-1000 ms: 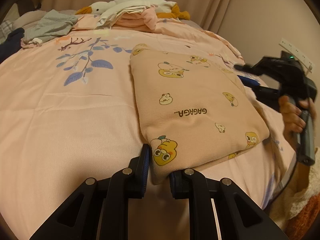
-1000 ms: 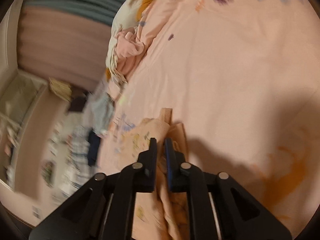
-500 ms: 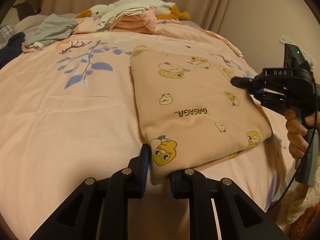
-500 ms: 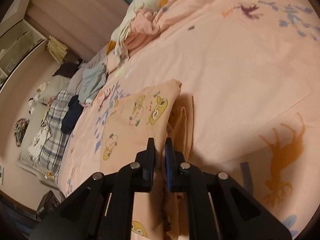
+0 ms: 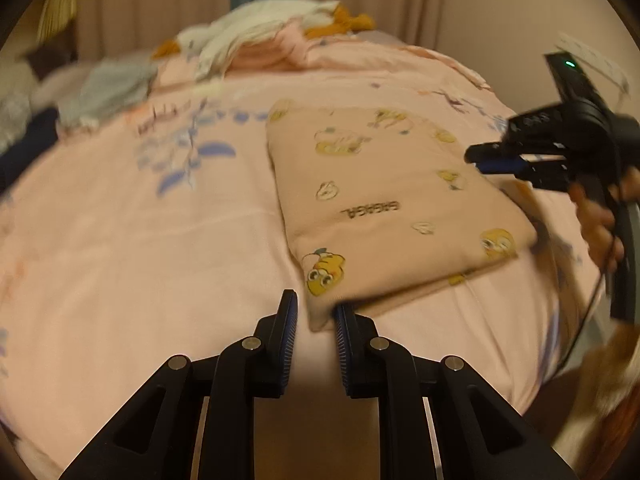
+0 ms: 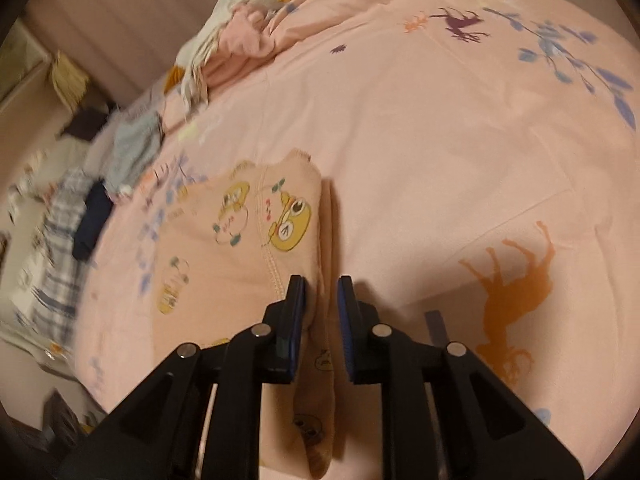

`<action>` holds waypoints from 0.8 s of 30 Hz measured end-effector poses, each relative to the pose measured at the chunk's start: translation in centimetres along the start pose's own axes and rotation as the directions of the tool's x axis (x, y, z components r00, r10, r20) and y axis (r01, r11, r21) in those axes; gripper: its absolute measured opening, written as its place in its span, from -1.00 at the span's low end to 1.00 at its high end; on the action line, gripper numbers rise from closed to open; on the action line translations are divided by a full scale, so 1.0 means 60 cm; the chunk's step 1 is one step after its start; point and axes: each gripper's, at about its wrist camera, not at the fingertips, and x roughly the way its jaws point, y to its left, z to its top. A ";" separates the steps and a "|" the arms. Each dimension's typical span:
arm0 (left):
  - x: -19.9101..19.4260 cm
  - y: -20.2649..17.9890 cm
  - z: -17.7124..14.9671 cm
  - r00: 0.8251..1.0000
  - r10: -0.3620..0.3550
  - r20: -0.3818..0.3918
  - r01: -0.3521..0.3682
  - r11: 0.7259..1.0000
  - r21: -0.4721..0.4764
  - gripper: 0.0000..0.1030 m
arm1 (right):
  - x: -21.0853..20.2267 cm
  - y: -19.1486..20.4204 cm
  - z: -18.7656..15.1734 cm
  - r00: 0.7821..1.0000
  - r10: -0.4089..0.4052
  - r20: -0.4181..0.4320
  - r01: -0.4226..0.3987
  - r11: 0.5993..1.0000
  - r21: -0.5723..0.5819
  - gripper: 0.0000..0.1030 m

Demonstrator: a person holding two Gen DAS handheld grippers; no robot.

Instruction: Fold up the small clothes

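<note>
A folded peach garment with yellow duck prints (image 5: 384,208) lies flat on the pink bedsheet (image 5: 140,248). My left gripper (image 5: 316,312) is open, its jaws on either side of the garment's near corner without pinching it. My right gripper (image 6: 322,292) is open over the garment's right edge (image 6: 280,232), the cloth fold between the jaws but loose. The right gripper also shows in the left wrist view (image 5: 520,160), held by a hand at the garment's far right side.
A pile of white and pink clothes with a plush duck (image 5: 276,40) lies at the head of the bed. Grey, navy and plaid clothes (image 6: 92,200) lie along the bed's left side. The bed edge drops off at the right (image 5: 560,340).
Both grippers have opened and let go of the garment. The left gripper has drawn back a little from the corner. The garment now lies flat on the bed.
</note>
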 end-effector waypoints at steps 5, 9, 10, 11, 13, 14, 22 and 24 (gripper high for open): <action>-0.061 0.030 0.018 0.980 -0.191 0.065 0.197 0.975 -0.106 -0.68 | -0.033 0.001 -0.021 0.999 0.022 0.038 -0.022 0.999 0.023 -0.64; -0.050 0.042 0.056 0.969 -0.221 0.114 0.234 0.966 -0.111 -0.68 | -0.060 0.038 -0.051 0.996 0.071 0.062 -0.067 0.996 -0.060 -0.64; -0.039 0.038 0.064 0.968 -0.226 0.109 0.238 0.966 -0.102 -0.68 | -0.068 0.051 -0.061 0.994 0.084 0.074 -0.078 0.993 -0.090 -0.64; -0.027 0.036 0.070 0.968 -0.233 0.095 0.242 0.964 -0.111 -0.68 | -0.073 0.062 -0.070 0.992 0.100 0.081 -0.090 0.990 -0.113 -0.64; 0.005 0.038 0.068 0.952 -0.302 0.049 0.306 0.938 -0.164 -0.68 | -0.072 0.081 -0.085 0.987 0.145 0.071 -0.132 0.979 -0.157 -0.63; 0.018 0.037 0.062 0.940 -0.340 0.021 0.338 0.923 -0.184 -0.68 | -0.066 0.093 -0.095 0.984 0.173 0.043 -0.162 0.969 -0.187 -0.63; 0.054 0.045 0.005 0.916 -0.397 -0.064 0.372 0.898 -0.235 -0.68 | 0.011 0.056 -0.126 0.991 0.056 -0.125 -0.071 0.990 -0.123 -0.87; 0.055 0.059 0.002 0.903 -0.425 -0.067 0.395 0.880 -0.264 -0.68 | 0.006 0.043 -0.124 0.988 0.093 -0.126 -0.105 0.990 -0.094 -0.90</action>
